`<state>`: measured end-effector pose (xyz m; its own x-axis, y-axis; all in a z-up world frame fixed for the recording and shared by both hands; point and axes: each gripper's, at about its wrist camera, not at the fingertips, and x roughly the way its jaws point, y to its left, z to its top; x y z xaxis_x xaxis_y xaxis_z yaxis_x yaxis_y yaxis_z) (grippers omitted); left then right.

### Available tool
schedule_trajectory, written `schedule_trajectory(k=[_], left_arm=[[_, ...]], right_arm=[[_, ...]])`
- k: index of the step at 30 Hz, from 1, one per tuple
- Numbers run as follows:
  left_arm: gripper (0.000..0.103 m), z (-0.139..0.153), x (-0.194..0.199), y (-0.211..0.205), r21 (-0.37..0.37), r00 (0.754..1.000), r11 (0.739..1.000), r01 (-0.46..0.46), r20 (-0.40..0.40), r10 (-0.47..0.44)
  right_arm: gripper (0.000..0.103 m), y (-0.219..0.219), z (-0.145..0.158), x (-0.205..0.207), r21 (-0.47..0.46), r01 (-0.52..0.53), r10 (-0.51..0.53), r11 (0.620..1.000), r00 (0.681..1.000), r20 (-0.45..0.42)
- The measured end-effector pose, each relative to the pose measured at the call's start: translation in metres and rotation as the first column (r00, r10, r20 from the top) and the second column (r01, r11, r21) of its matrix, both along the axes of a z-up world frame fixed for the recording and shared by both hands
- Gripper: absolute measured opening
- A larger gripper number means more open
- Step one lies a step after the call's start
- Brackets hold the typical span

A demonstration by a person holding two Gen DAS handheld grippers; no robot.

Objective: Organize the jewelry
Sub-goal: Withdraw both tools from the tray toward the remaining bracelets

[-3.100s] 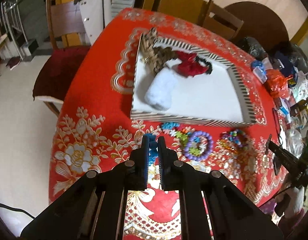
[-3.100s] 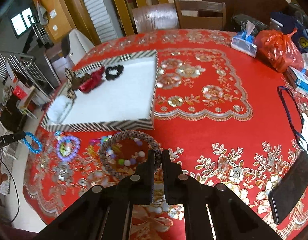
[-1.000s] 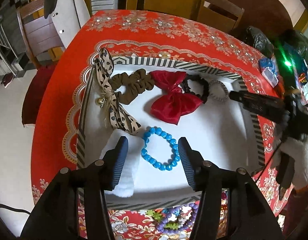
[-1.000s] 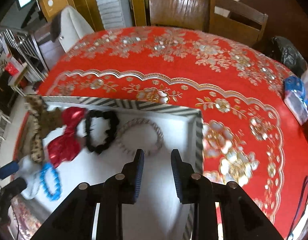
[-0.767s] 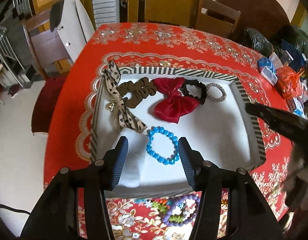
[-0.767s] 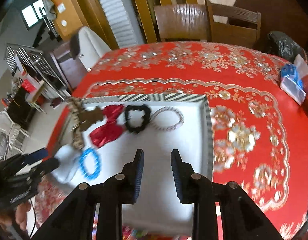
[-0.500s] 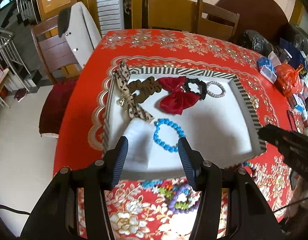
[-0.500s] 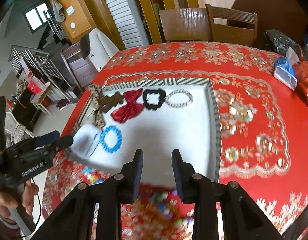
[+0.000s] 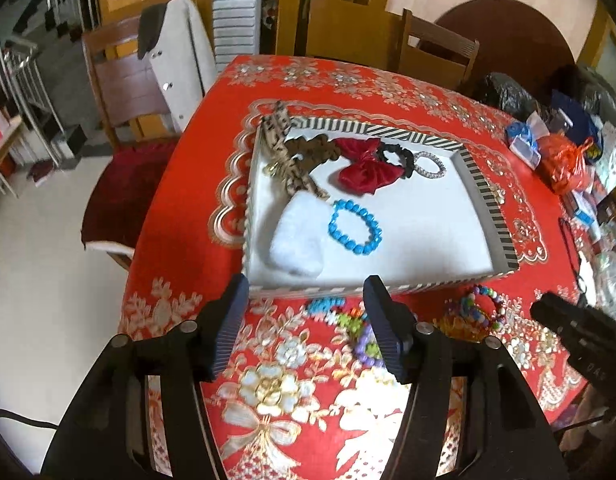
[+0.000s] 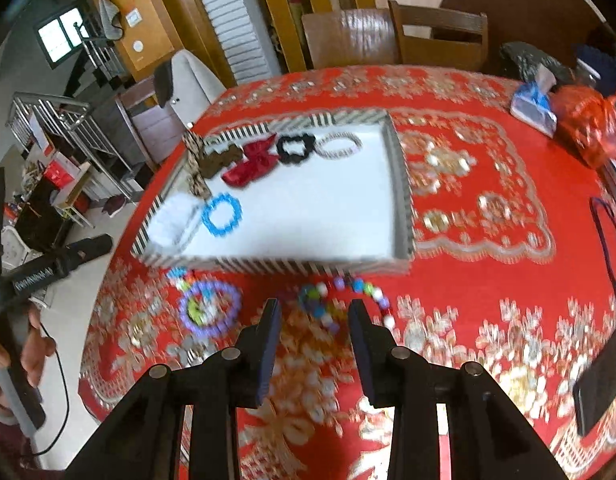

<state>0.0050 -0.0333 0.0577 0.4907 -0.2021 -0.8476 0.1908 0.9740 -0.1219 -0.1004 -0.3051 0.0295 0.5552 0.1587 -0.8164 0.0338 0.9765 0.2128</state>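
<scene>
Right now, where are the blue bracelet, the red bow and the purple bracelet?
blue bracelet (image 9: 355,227): left wrist view, on its beads along the near side.
red bow (image 9: 366,172): left wrist view, on its middle.
purple bracelet (image 10: 210,311): right wrist view, blurred, on its near beads.

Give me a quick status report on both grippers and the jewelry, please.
Left gripper open, empty. Right gripper open, empty. Blue bracelet in striped tray; beaded bracelets on tablecloth outside it. Nothing blocking.
</scene>
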Motion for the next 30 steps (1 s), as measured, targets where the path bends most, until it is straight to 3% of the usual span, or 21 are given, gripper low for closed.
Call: schedule_trajectory(k=[10,16,30], left_arm=[[0.061,-0.023,-0.022,0.019,-0.035,0.997,0.999,0.002,-0.081,-0.004],[0.061,-0.029,-0.029,0.016,-0.034,0.996,0.999,0.021,-0.084,-0.024],[0.061,-0.036,-0.027,0.013,-0.038,0.994,0.999,0.029,-0.100,-0.033]], right_arm=[[0.033,-0.013,-0.031,-0.024,0.025,0.051,-0.050,0.998,0.998,-0.043],[0.033,-0.021,-0.037,-0.025,0.034,0.072,-0.070,0.997,0.997,-0.041],[0.033,-0.035,-0.049,0.022,-0.067,0.073,-0.078,0.995,0.994,-0.072]])
